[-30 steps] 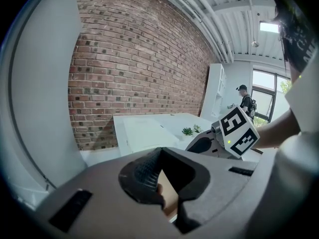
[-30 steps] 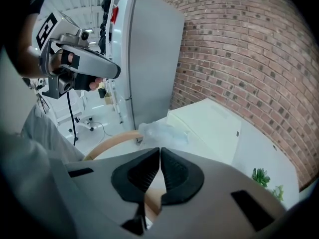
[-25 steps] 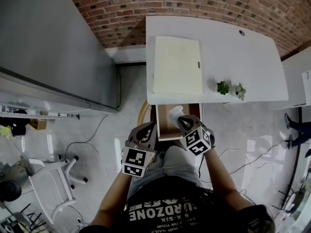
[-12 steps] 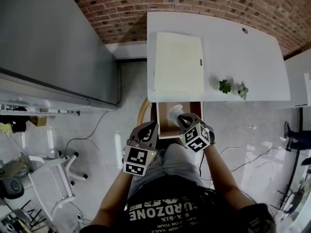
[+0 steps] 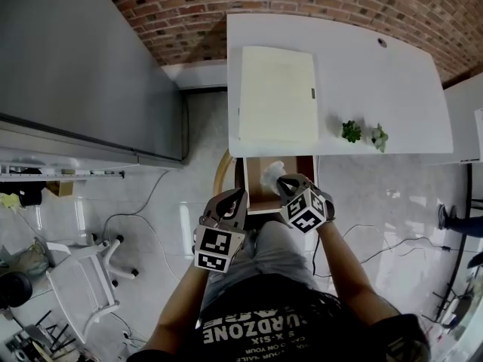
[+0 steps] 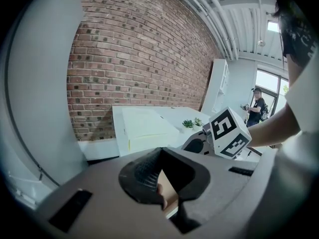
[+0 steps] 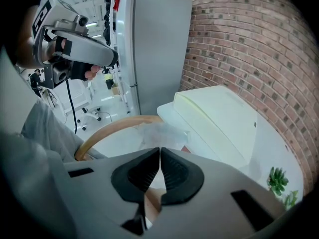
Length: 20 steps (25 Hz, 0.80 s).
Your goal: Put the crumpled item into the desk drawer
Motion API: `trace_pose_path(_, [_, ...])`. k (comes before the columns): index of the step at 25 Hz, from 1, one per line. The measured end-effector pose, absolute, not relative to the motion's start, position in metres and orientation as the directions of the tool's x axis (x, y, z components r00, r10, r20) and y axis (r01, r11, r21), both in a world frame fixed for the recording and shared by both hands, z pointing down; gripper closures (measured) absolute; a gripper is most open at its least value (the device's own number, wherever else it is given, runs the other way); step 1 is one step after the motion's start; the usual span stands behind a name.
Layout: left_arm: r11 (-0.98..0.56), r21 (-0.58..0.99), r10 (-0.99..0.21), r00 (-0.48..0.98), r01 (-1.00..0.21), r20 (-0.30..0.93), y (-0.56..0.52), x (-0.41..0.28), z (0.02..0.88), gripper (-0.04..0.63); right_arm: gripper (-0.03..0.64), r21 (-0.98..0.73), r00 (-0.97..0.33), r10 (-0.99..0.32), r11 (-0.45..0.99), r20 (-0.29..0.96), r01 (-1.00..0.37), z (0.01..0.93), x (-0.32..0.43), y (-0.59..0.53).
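Head view first: found the right gripper (image 5: 283, 183)?
— Found, reaching over the open drawer (image 5: 256, 200) under the front edge of the white desk (image 5: 377, 74). Clenched too, pinching a thin edge of the crumpled item (image 5: 272, 173)
— Confirmed from the right gripper view?
— Confirmed: pads pressed together at the tips, with pale crumpled stuff bunched just beyond them
— Placing the item where?
— Over the drawer's back half, close to the desk edge. Cannot tell whether touching the wooden bottom
— Turning to the left gripper (image 5: 238, 197)?
— Parked at the drawer's left front corner and closed on its wooden wall. Checked in the left gripper view, with wood filling the narrow wedge between the pads
— Compared with 1 second ago?
— Hardly different: both grippers at the same places on the drawer, same spot for the item, drawer pulled out just as far. Only the right gripper's marker cube to report, looking slightly nearer the desk
— Noticed anything else up there?
— Noted a cream pad (image 5: 278, 95) lying flat and 2 small plants (image 5: 349, 132) near the front edge, well apart from both grippers
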<state>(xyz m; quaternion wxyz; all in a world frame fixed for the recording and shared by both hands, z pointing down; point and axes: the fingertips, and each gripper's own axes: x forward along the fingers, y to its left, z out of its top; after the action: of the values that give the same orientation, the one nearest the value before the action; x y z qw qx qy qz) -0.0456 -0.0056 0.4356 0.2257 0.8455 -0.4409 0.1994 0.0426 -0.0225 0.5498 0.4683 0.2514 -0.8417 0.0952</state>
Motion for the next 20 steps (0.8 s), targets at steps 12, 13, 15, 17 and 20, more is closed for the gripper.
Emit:
trace_pose_path(12, [-0.511,0.226,-0.638,0.543,-0.829,0.546,-0.012,-0.034,0.449,0.591,0.611,0.066,-0.427,-0.318,0.858,0.846,-0.510,0.564,0.043,-0.025])
trace_pose_path(13, [-0.513,0.227,-0.636,0.544,-0.828,0.547,-0.012,-0.033,0.450,0.592,0.611,0.065,-0.426,-0.318,0.857,0.847,-0.511,0.565,0.044,-0.026])
trace_pose_path(15, [-0.515,0.229,-0.631,0.547,-0.826,0.551,-0.013,-0.031,0.453,0.592,0.611,0.062,-0.424,-0.316,0.855,0.848,-0.514,0.568,0.045,-0.026])
trace_pose_path(17, [-0.518,0.232,-0.625,0.549,-0.824,0.555,-0.013,-0.030,0.456,0.591,0.611,0.058,-0.423,-0.313,0.855,0.850,-0.515,0.570,0.045,-0.026])
trace_pose_path(20, [-0.518,0.234,-0.620,0.550,-0.823,0.560,-0.014,-0.028,0.460,0.592,0.611,0.056,-0.421,-0.307,0.857,0.854,-0.511,0.573,0.047,-0.027])
